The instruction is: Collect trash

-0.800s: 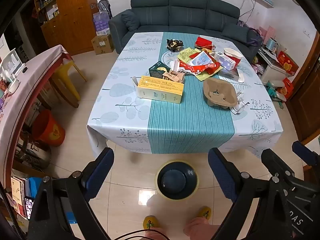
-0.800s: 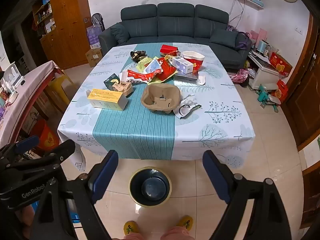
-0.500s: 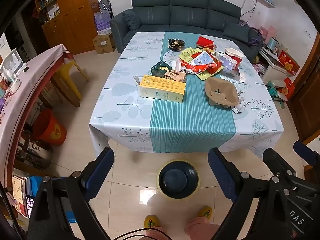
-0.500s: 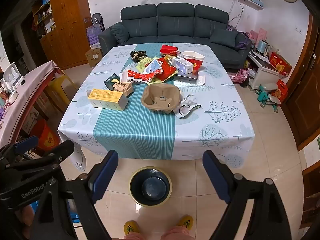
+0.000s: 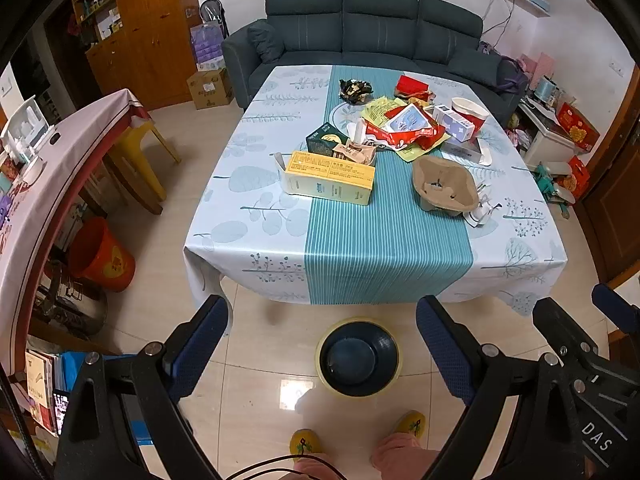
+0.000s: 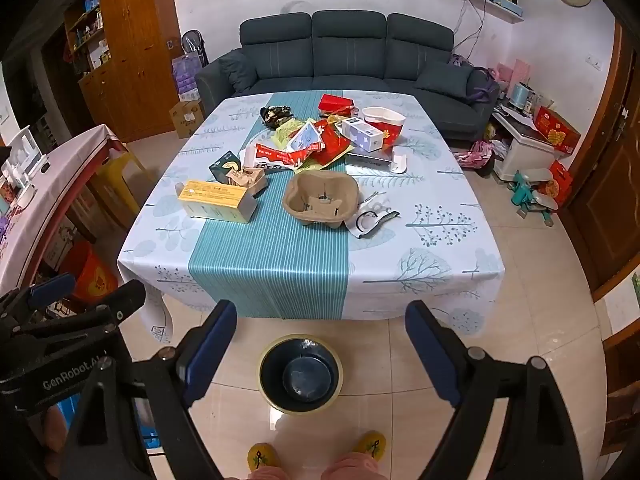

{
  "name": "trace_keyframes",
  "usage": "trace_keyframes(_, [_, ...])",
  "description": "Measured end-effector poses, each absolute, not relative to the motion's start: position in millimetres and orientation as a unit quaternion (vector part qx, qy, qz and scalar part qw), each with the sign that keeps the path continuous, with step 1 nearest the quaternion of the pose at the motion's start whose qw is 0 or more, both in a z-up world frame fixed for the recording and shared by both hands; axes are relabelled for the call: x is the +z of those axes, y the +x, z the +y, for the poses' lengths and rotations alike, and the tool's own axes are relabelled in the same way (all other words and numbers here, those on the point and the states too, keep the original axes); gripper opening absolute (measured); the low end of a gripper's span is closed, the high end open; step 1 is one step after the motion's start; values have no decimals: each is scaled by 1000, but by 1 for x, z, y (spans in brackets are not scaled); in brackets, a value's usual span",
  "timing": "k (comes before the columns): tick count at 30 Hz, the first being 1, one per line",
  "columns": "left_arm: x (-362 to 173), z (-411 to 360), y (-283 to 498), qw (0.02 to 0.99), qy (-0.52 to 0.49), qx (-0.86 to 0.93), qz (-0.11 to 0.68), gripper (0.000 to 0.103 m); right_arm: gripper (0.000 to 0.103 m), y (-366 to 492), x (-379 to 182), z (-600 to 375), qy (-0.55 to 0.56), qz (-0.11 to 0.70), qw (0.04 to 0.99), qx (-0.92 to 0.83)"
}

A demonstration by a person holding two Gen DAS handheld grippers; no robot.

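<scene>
Trash lies scattered on a low table (image 5: 348, 248) (image 6: 280, 264) with a teal-striped cloth: a yellow carton (image 5: 330, 178) (image 6: 216, 201), a brown pulp cup tray (image 5: 446, 190) (image 6: 322, 198), a pile of red and yellow wrappers (image 5: 404, 130) (image 6: 312, 146), a red-and-white paper cup (image 5: 468, 114) (image 6: 384, 122). On the floor in front of the table stands a dark bin with a yellow rim (image 5: 358, 356) (image 6: 300, 374). My left gripper (image 5: 322, 328) and right gripper (image 6: 320, 336) hang open above the floor, well short of the table, nothing between their fingers.
A dark sofa (image 5: 368, 28) stands behind the table. To the left are a side table with a pink cloth (image 5: 48, 168), a yellow stool (image 5: 140, 156) and an orange bucket (image 5: 100, 256). Boxes and toys (image 6: 536, 192) clutter the right. The person's slippered feet (image 6: 316, 452) are below.
The left wrist view has crept slightly forward and up, so the table sits a little lower in its frame. Both grippers stay wide open.
</scene>
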State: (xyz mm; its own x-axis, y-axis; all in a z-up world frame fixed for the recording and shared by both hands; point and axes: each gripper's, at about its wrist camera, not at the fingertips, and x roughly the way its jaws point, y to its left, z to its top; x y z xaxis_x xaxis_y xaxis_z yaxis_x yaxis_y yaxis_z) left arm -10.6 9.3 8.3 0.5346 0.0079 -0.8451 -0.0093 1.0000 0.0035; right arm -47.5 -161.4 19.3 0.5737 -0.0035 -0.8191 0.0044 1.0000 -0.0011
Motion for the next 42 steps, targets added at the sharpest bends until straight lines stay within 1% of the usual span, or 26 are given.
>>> trace_keyframes(20, [8, 8, -12, 878, 7, -2, 479, 93, 87, -64, 37, -162, 1, 453, 892, -7])
trace_keyframes(23, [8, 10, -13, 877, 5, -3, 481, 92, 87, -65, 39, -162, 2, 452, 892, -9])
trace_keyframes(26, [10, 13, -15, 876, 1, -4, 482, 88, 87, -66, 42, -162, 1, 449, 893, -10])
trace_keyframes(35, [11, 19, -20, 874, -7, -7, 485, 88, 86, -70, 44, -160, 1, 444, 896, -12])
trace_keyframes(39, [10, 23, -22, 872, -13, -8, 488, 87, 86, -75, 47, -158, 3, 440, 898, -18])
trace_keyframes(42, [12, 24, -23, 873, -15, -10, 487, 87, 82, -77, 47, -156, 5, 440, 898, -22])
